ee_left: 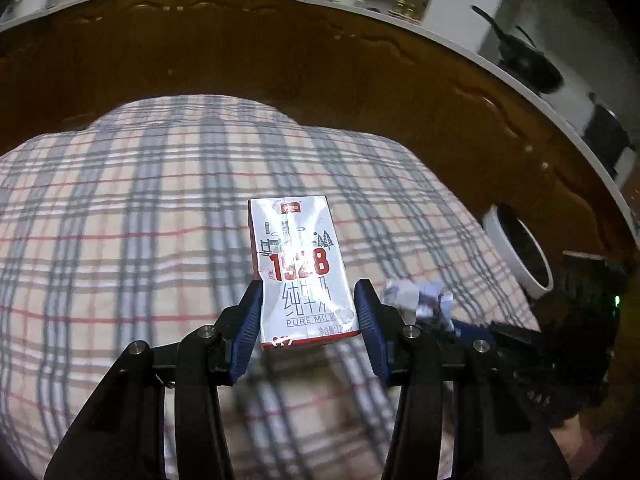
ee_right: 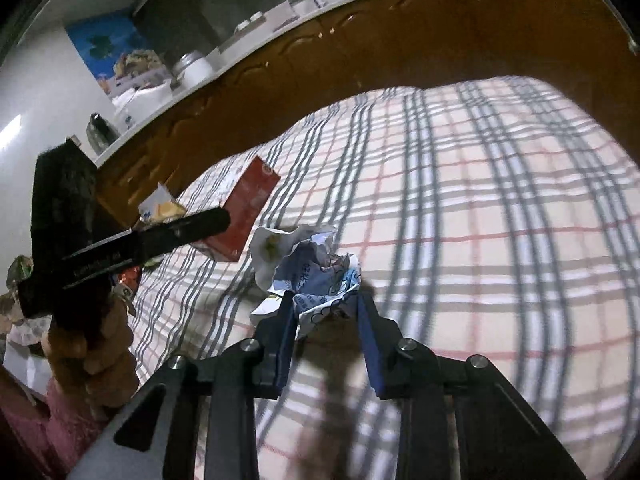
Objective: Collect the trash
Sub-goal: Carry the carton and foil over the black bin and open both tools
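Left wrist view: left gripper (ee_left: 308, 312) is partly closed, its blue pads pinched on both sides of a small milk carton (ee_left: 298, 268), lower half of it, carton upright and lifted above the plaid bedspread (ee_left: 120, 208). Carton front reads "PURE MILK" w/ red digits. At abt 3 o'clock from the carton, just beside the left gripper's outer finger, sits a crumpled paper wad (ee_left: 416, 298), w/ the right gripper's dark frame behind it. Further out at 2–3 o'clock, a white round bin (ee_left: 518, 252) w/ dark inside, off the bed edge. Brown wood headboard (ee_left: 280, 52) runs across 12 o'clock, cluttered shelf above it.

Right wrist view: right gripper (ee_right: 326, 306) is narrowed down, fingers pressed on the crumpled paper wad (ee_right: 304, 268); paper bulges out past the tips toward 11–12 o'clock, resting on the plaid bedspread (ee_right: 480, 220). No earlier pic, so only the grip itself is told. At 10 o'clock the left gripper's black body is in view w/ the milk carton (ee_right: 248, 212) seen from its red side. At 8 o'clock a hand (ee_right: 92, 344) holds that gripper's handle, pink sleeve below. Headboard (ee_right: 400, 44) at 12 o'clock.
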Motion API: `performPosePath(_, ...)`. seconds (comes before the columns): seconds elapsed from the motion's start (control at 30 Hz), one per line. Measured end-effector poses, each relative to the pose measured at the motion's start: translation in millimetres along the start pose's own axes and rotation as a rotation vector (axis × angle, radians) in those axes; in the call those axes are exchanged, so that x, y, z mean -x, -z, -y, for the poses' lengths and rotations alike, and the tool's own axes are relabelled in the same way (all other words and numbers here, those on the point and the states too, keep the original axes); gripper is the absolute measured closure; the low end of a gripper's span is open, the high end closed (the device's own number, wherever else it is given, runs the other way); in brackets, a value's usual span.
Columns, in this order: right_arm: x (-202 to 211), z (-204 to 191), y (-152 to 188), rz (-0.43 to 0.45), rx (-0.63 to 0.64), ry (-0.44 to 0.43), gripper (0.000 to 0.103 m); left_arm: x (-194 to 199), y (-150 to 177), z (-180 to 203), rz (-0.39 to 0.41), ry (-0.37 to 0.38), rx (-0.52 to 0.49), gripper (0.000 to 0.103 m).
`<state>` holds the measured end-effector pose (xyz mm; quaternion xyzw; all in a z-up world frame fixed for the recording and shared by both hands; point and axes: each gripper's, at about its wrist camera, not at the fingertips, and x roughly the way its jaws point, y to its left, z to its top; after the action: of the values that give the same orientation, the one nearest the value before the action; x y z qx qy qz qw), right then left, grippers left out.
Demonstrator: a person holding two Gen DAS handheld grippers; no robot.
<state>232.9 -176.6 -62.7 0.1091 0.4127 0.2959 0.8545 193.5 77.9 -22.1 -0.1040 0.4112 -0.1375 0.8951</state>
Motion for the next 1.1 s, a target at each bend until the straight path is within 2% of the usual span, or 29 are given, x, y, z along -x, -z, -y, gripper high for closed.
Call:
performPosePath(0.17, 36, 31, -2, 0.063, -0.052, 0.063, 0.073, -13, 7, 43, -0.022, 0.039, -0.086, 0.058)
performPosePath(0.47, 97, 81, 7, 0.163, -0.126, 0.174, 0.073, -28, 9, 94, -0.053, 0.115, -0.15, 0.058)
performPosePath(1.1, 168, 137, 17, 0.273, -0.217, 0.307, 0.073, -57, -11, 189, -0.075, 0.218, -0.276, 0.058)
